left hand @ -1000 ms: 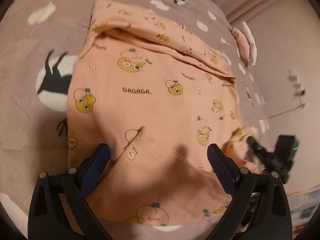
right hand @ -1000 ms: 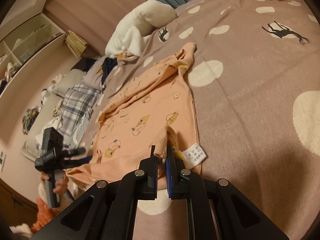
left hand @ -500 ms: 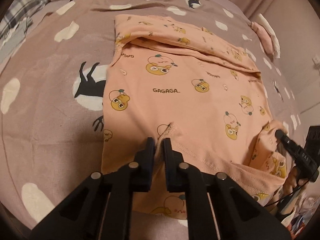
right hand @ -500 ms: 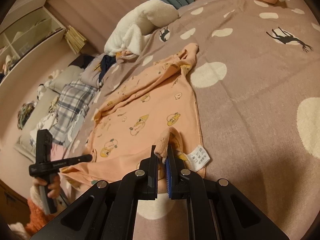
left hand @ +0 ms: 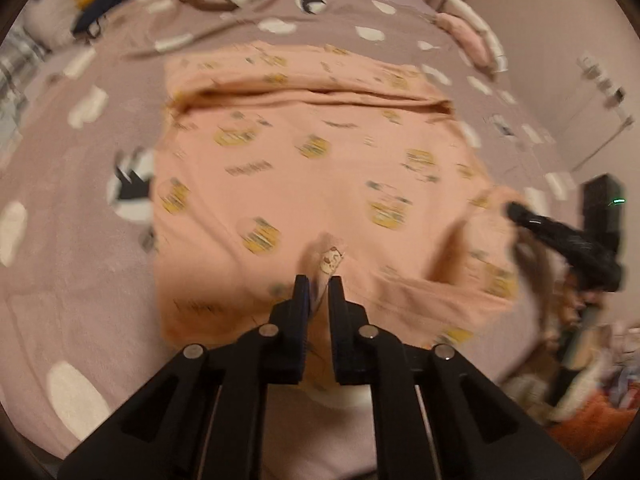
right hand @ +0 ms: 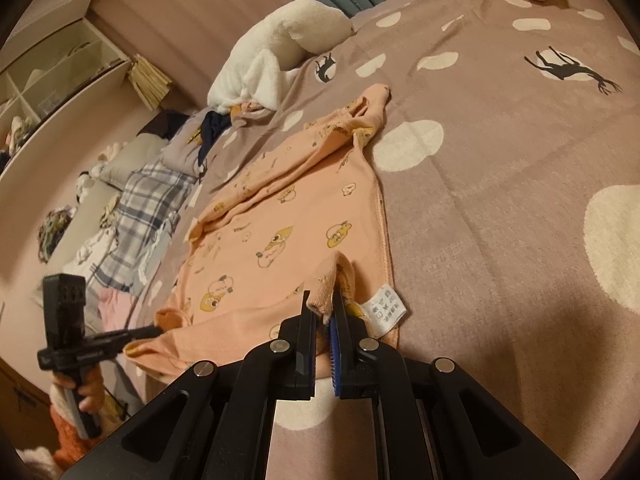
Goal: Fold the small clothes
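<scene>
1. A peach cartoon-print shirt is lying spread on a mauve spotted blanket, its far part folded over.
2. The left gripper is pinching a raised fold of the near hem, jaws closed on it; this view is blurred.
3. Only the right wrist view is showing the right gripper clamping a hem fold beside a white care label, plus a plaid garment and shelves.
</scene>
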`<state>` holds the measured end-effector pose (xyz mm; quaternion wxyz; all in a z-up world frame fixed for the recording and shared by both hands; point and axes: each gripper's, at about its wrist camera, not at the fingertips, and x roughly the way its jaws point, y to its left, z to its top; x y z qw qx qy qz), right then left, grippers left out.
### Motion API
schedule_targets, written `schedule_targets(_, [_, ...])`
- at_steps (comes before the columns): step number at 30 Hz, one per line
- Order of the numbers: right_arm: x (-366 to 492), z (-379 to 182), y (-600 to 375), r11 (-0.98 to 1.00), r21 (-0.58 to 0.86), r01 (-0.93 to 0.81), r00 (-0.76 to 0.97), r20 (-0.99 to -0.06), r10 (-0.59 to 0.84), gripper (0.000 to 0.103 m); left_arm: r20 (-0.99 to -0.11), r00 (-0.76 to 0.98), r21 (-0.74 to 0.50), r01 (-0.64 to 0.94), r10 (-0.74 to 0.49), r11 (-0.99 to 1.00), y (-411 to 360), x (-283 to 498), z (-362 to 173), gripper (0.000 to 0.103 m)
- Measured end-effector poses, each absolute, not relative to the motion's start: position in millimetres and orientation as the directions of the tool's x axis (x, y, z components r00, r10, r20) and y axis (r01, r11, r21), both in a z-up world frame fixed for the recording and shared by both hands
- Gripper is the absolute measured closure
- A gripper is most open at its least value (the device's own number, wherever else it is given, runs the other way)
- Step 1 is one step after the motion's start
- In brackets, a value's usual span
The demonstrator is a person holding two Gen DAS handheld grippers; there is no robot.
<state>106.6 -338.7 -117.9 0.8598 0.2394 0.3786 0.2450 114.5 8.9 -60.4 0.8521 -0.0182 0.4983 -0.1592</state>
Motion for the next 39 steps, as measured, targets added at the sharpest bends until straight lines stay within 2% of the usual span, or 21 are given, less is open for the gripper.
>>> schedule_targets(5, [107.5,-119.5,-339.7,0.76,0.604,-0.241,0.587,-0.532,0.61,0.094,-0.83,0.377,-0.329,0.266,-0.411,0.906,14.6,142.5,-84.5,0.093])
schedule_targets(8, [107.0,-119.9,-342.0,0.762,0.598,-0.247,0.58,-0.539,0.611,0.094,-0.819,0.364,-0.372,0.252,-0.444,0.893,17.0,145.7,-90.0,0.094])
schedule_targets(11, [105.8,-117.4,-348.5,0.767,0.591,-0.249,0.598,-0.529,0.602,0.093,-0.819,0.385,-0.364,0.226,-0.426,0.904,16.2,142.2,-86.6,0.096])
schedule_targets(13, [104.1,-114.6,-351.2,0.777,0.575,-0.255,0.612,-0.526,0.59,0.087,-0.822,0.409,-0.339,0.207,-0.396,0.918,12.7,139.3,-82.4,0.097])
schedule_targets(14, [102.8,-112.9,-352.5,0.781,0.567,-0.26,0.618,-0.524,0.586,0.076,-0.821,0.422,-0.331,0.197,-0.384,0.923,11.4,137.9,-79.2,0.098])
schedule_targets(15, [101.2,-111.3,-353.8,0.787,0.558,-0.262,0.625,-0.523,0.579,0.056,-0.817,0.432,-0.332,0.193,-0.383,0.923,11.6,137.4,-76.4,0.098])
schedule_targets(17, [97.1,-108.2,-356.7,0.797,0.542,-0.266,0.641,-0.518,0.566,0.035,-0.797,0.433,-0.36,0.218,-0.42,0.907,12.1,137.8,-67.9,0.098])
schedule_targets(18, [94.6,-105.9,-357.6,0.803,0.531,-0.273,0.651,-0.513,0.56,0.034,-0.788,0.444,-0.366,0.22,-0.427,0.904,14.7,137.4,-65.0,0.098])
schedule_targets(23, [70.5,-85.4,-354.7,0.847,0.36,-0.39,0.713,-0.464,0.526,0.029,-0.767,0.461,-0.409,0.184,-0.446,0.894,28.9,135.9,-60.6,0.098])
schedule_targets(26, [71.5,-78.7,-347.5,0.846,0.262,-0.464,0.702,-0.475,0.531,0.029,-0.756,0.466,-0.443,0.153,-0.46,0.883,40.1,134.0,-62.9,0.098])
schedule_targets(31, [89.0,-84.9,-338.4,0.836,0.051,-0.546,0.667,-0.578,0.471,0.029,-0.759,0.465,-0.476,0.08,-0.456,0.876,56.0,132.0,-66.5,0.098])
schedule_targets(34, [99.3,-93.5,-338.4,0.811,0.016,-0.585,0.62,-0.636,0.46,0.03,-0.766,0.47,-0.47,0.054,-0.438,0.881,58.3,130.6,-66.5,0.098])
schedule_targets(39, [113.9,-104.1,-336.9,0.769,-0.024,-0.639,0.582,-0.67,0.462,0.041,-0.775,0.469,-0.461,0.038,-0.423,0.887,55.1,129.3,-65.6,0.098])
